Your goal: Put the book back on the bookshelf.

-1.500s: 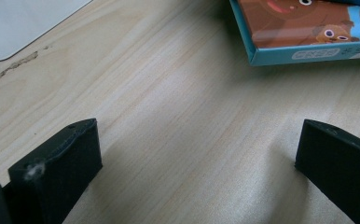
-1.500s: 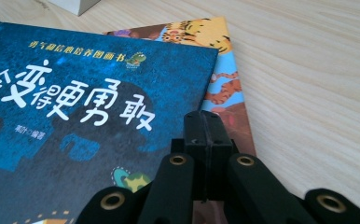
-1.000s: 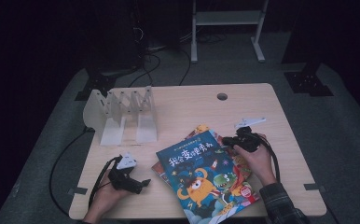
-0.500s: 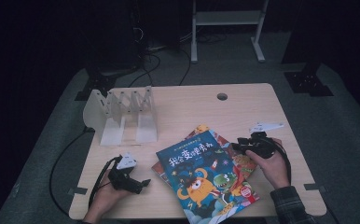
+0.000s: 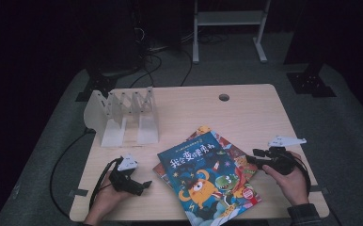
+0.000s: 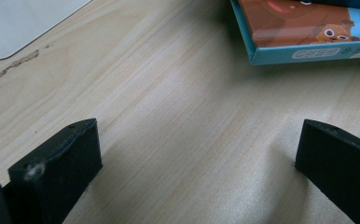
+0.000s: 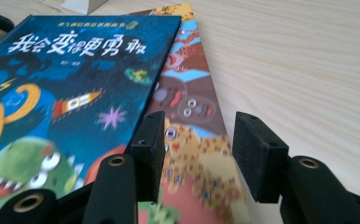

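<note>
Lower book (image 5: 233,153) mostly hidden beneath blue book (image 5: 203,176)

Tool (image 7: 197,149) parted over stacked picture books (image 7: 85,84).

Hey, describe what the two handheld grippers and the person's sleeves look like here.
Both are black. The left gripper and the right gripper each carry a pale grey three-cornered plate on top and trail a black cable. Up close, the fingers are blocky black pads with small screw holes, on arms with brass-coloured rivets. The right sleeve is dark, seemingly checked.
</note>
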{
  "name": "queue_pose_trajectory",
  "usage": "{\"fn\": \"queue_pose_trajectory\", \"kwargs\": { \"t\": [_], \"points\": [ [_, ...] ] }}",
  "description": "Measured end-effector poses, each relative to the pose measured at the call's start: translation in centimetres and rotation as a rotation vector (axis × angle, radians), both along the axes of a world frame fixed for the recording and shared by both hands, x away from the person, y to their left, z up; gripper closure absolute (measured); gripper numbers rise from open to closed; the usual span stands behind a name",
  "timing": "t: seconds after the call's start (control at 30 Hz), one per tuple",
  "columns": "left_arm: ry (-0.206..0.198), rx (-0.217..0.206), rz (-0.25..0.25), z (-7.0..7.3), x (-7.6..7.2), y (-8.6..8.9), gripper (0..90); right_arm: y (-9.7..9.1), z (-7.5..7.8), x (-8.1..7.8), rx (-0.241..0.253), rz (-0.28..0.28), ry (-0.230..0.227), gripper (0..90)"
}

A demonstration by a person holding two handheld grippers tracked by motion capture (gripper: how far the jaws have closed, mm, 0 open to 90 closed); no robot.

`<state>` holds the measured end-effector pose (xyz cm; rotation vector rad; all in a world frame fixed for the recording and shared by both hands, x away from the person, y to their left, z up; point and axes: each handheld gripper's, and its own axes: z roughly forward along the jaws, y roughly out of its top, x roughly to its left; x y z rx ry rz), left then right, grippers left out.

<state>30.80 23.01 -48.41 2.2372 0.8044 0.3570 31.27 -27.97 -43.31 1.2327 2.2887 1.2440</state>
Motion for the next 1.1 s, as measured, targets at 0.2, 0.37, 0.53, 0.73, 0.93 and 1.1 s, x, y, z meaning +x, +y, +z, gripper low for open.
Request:
{"fn": "queue_pose_trajectory", "kwargs": {
  "t": [0.2, 0.37, 0.53, 0.73, 0.93, 1.1],
  "points": [
    [0.000, 0.000, 0.000, 0.0, 0.0, 0.0, 0.0, -0.8, -0.1, -2.0, 0.003, -0.005, -0.007, 50.9],
    [0.000, -0.001, 0.006, 0.0, 0.0, 0.0, 0.0, -1.5, -0.3, -4.4, -0.008, -0.010, -0.008, 48.2],
    [0.000, -0.001, 0.007, 0.0, 0.0, 0.0, 0.0, -1.8, -0.5, -6.3, -0.012, -0.010, -0.016, 46.8],
    [0.000, -0.001, 0.007, 0.0, 0.0, 0.0, 0.0, -1.9, -1.0, -8.2, -0.011, 0.011, -0.010, 46.2],
    [0.000, -0.001, 0.012, 0.0, 0.0, 0.0, 0.0, -2.0, -1.7, -9.7, -0.008, 0.021, 0.005, 45.7],
    [0.000, -0.001, 0.017, 0.0, -0.1, 0.0, 0.0, -2.4, -1.8, -11.0, 0.010, 0.020, 0.000, 45.7]
  ]
}}
